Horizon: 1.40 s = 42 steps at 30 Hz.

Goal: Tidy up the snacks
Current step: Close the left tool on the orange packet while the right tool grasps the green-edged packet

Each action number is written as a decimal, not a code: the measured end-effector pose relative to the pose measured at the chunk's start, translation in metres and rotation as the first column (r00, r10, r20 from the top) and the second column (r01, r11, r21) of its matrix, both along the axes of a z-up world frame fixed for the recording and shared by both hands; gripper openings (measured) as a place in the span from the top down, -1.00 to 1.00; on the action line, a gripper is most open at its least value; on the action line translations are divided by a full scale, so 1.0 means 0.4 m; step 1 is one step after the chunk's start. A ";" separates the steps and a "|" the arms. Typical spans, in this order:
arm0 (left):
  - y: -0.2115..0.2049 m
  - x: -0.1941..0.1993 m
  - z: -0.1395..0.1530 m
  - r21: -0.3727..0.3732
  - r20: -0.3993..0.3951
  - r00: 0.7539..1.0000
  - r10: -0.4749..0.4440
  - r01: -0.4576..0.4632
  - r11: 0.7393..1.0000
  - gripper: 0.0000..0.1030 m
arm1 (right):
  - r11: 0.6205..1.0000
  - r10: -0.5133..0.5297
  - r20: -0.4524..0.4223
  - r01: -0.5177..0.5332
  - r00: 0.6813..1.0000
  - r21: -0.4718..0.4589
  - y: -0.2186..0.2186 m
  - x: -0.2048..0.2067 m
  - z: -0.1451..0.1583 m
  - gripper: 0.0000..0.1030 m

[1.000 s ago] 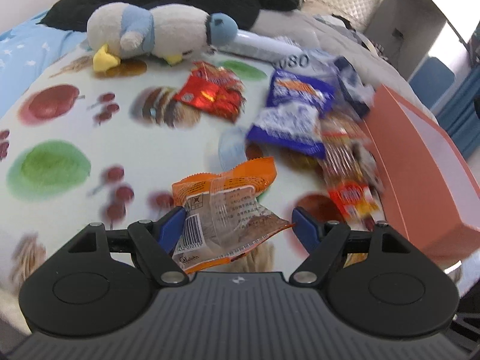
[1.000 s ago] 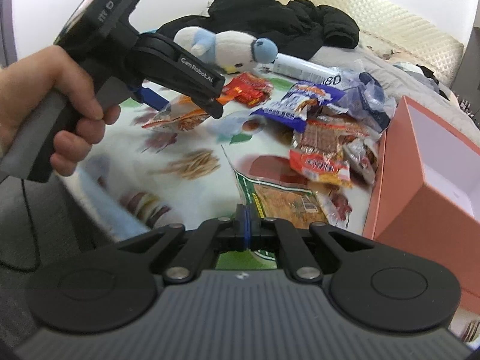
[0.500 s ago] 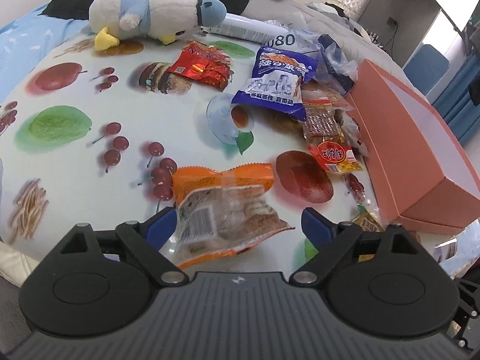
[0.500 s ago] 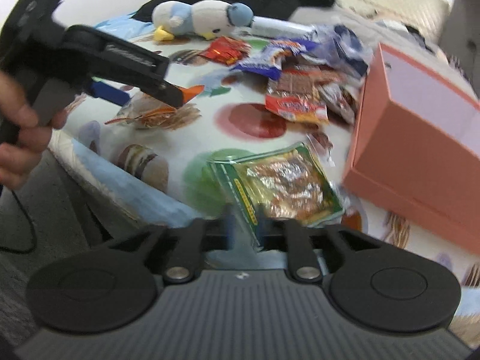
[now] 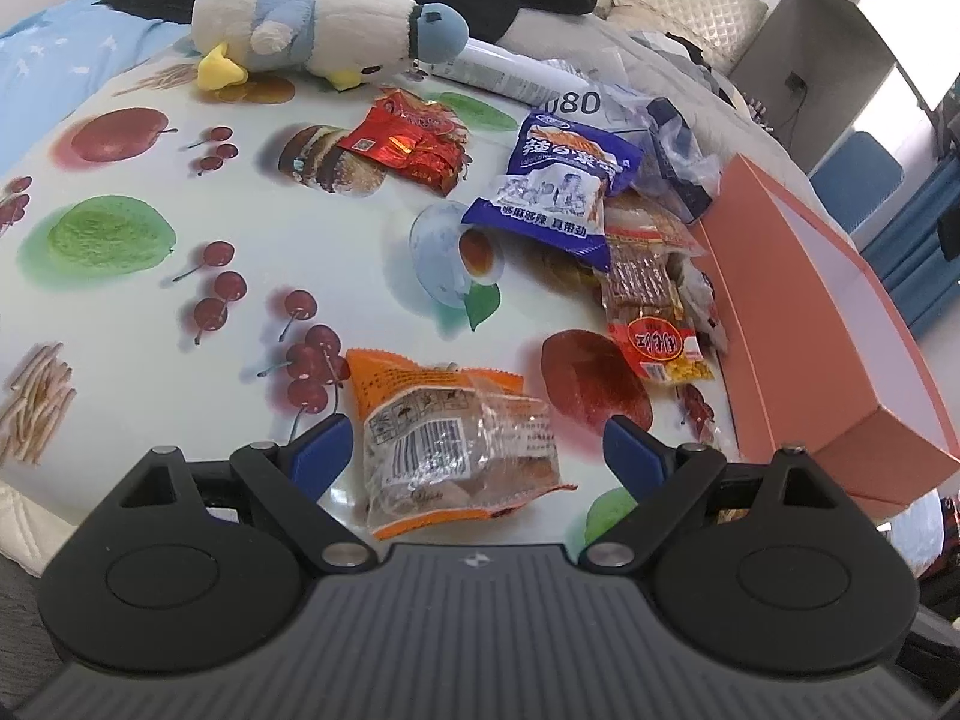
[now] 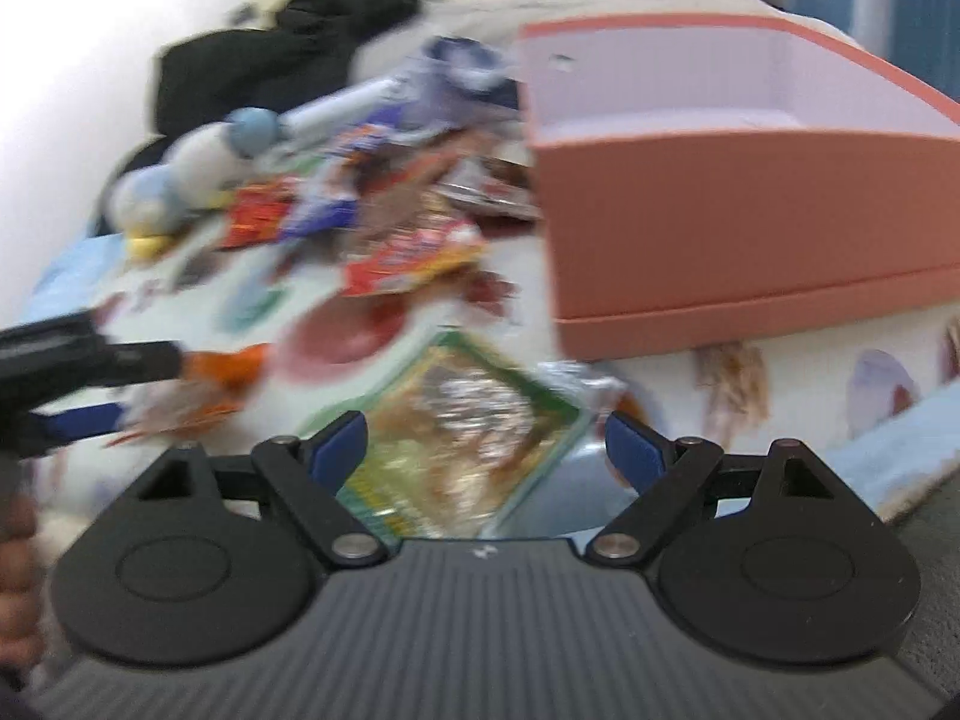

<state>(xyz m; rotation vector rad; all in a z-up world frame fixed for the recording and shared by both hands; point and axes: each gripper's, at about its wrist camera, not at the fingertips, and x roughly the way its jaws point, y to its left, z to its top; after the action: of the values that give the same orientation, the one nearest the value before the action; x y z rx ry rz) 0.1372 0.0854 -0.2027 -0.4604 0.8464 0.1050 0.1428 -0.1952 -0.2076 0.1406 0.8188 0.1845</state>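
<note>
Left gripper (image 5: 474,450) has its blue fingers (image 5: 315,450) spread wide, gripping nothing, and the orange packet (image 5: 456,438) lies flat on the fruit-print sheet (image 5: 120,288) right between them. Right gripper (image 6: 486,447) is just as wide open and empty-handed; the green packet (image 6: 462,432) lies between its fingers (image 6: 342,441), though that view is smeared with motion blur.

Out past the left fingers, up and to the right, the pile waits: a striped meat-stick packet (image 5: 648,300), a blue bag (image 5: 558,186) beyond it, a red packet (image 5: 408,144) further left, then a plush penguin (image 5: 324,36) at the far end.

The salmon box (image 6: 720,192) stands beyond the right fingers, upper right. What shows of its pale inside is bare; the bottom is hidden.

Verdict: barely begun, by the look of it. Every visible snack lies outside the box, two lined up for a grab.
</note>
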 end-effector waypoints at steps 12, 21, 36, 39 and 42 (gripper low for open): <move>0.001 0.008 -0.009 -0.005 0.015 1.000 0.023 -0.023 1.000 -0.77 | 0.996 0.053 -0.021 -0.055 0.998 -0.069 0.064 0.073 -0.061 -0.77; 0.002 0.013 -0.029 -0.018 0.006 1.000 0.009 -0.009 1.000 -0.72 | 0.965 0.216 0.004 -0.212 0.976 -0.156 0.111 0.084 -0.086 -0.85; -0.032 0.042 -0.054 0.013 -0.014 0.998 -0.066 0.066 0.998 -0.21 | 0.932 0.324 0.039 -0.312 0.945 -0.182 0.129 0.068 -0.071 -0.01; -0.041 0.044 -0.051 0.014 -0.007 0.997 -0.079 0.079 0.997 -0.14 | 0.934 0.321 0.045 -0.308 0.946 -0.182 0.125 0.063 -0.062 0.19; -0.048 0.041 -0.048 0.013 -0.002 0.996 -0.085 0.085 0.996 -0.10 | 0.934 0.321 0.052 -0.308 0.946 -0.179 0.118 0.057 -0.051 0.29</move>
<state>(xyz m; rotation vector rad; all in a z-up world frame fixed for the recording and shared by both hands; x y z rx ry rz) 0.1538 0.0661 -0.2219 -0.4118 0.8652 0.0325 0.1654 -0.1481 -0.2282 -0.1595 0.7699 0.4195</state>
